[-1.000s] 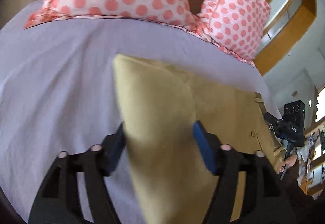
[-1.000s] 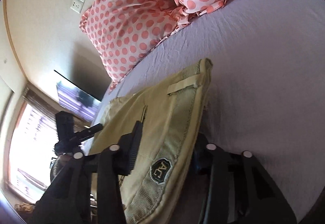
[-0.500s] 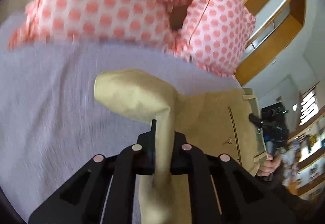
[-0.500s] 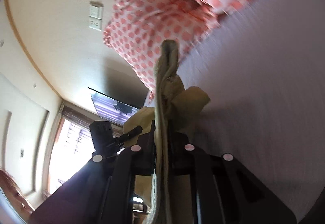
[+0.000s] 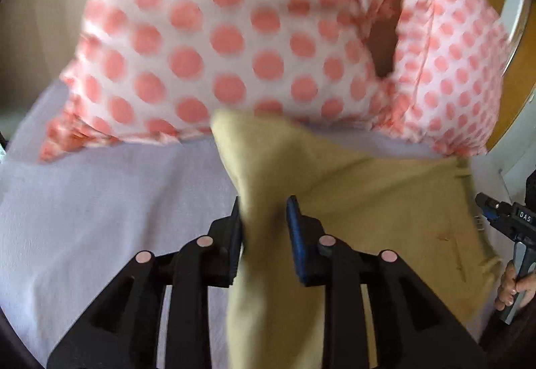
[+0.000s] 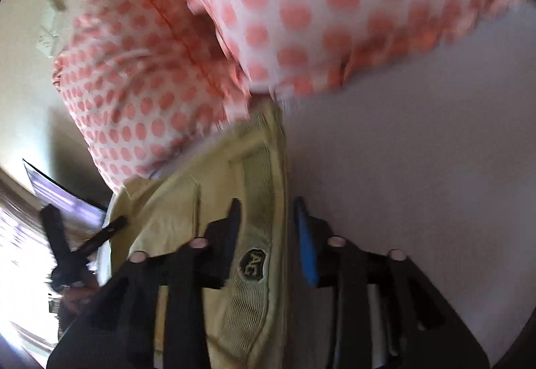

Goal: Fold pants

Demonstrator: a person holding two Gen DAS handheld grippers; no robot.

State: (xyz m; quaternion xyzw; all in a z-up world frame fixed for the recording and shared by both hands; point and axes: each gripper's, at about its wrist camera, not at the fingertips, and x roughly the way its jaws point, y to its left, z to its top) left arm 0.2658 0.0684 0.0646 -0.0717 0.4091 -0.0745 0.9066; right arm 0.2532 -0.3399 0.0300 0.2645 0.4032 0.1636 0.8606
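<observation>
Khaki pants lie on the bed, pushed up close to the polka-dot pillows; the far edge of the cloth almost touches the pillow frill.

Left claw: jaws partly parted, with a raised ridge of the pants cloth running between them. The blue pad shows a small gap to the cloth, so it reads as loose rather than clamped, probably just opening to drop that edge. The cloth still stands up in a hump here, likely because it has not settled flat.

Right claw: jaws apart too, straddling the waistband with the stitched badge. A clear gap shows on the blue pad side, and the waistband rests on the layer below, not pinched. Each claw sits at one end of the same edge, which makes sense for carrying a fold over evenly.

Judgement: one fold has just been laid toward the pillows and is being let go. Next likely step is pulling back and smoothing or making a second fold. Risk: cloth catching on a pad when backing out, undoing the fold. Both views are motion-blurred.

The person's hand holding the right claw's handle shows at the edge of the left view.
</observation>
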